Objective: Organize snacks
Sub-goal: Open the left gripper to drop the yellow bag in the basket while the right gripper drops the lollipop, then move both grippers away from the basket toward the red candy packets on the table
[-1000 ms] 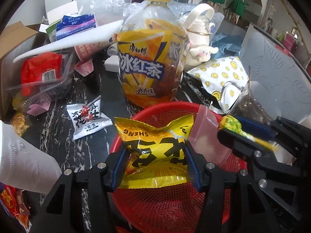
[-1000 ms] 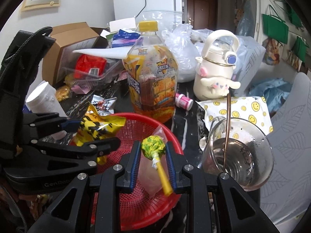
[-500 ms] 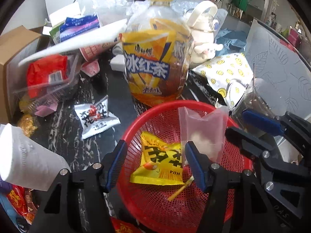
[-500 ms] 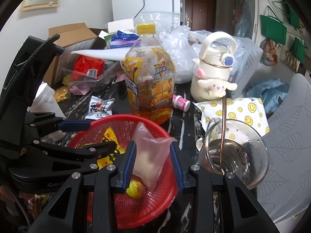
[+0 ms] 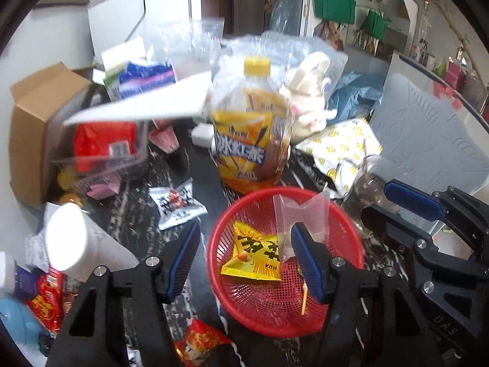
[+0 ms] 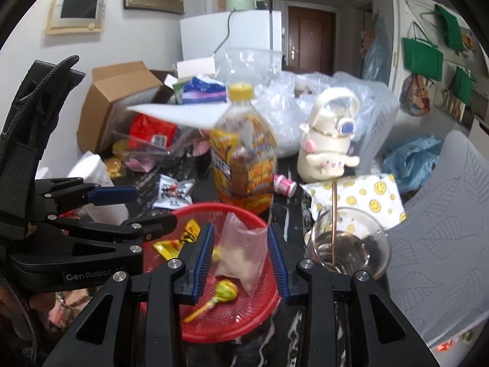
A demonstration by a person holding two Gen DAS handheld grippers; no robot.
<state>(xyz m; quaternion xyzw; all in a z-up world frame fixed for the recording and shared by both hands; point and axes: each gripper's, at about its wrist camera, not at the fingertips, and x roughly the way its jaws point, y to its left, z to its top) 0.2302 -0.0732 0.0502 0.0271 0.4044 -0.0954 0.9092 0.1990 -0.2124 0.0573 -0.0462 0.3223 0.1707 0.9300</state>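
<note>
Both snacks have dropped since a second ago: the left claw (image 5: 244, 260) and right claw (image 6: 240, 263) now hang released and empty above the round red mesh basket (image 5: 351, 263), where the yellow crinkly foil snack packet (image 5: 255, 255) and green-headed lollipop (image 6: 224, 290) lie. Farther back on the dark marbled bench (image 5: 128, 214), the small white foil peanut packet (image 5: 177, 206) lies flat, its long axis slanting away to the right; light, soft and slippery, it looks best pinched at a crimped end.

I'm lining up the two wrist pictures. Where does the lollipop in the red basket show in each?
Left wrist: only the lollipop stick shows, low in the red basket, beside the right finger.
Right wrist: the lollipop lies whole, at the basket's near side.
Shared landmark: the iced tea bottle behind the basket.
</note>
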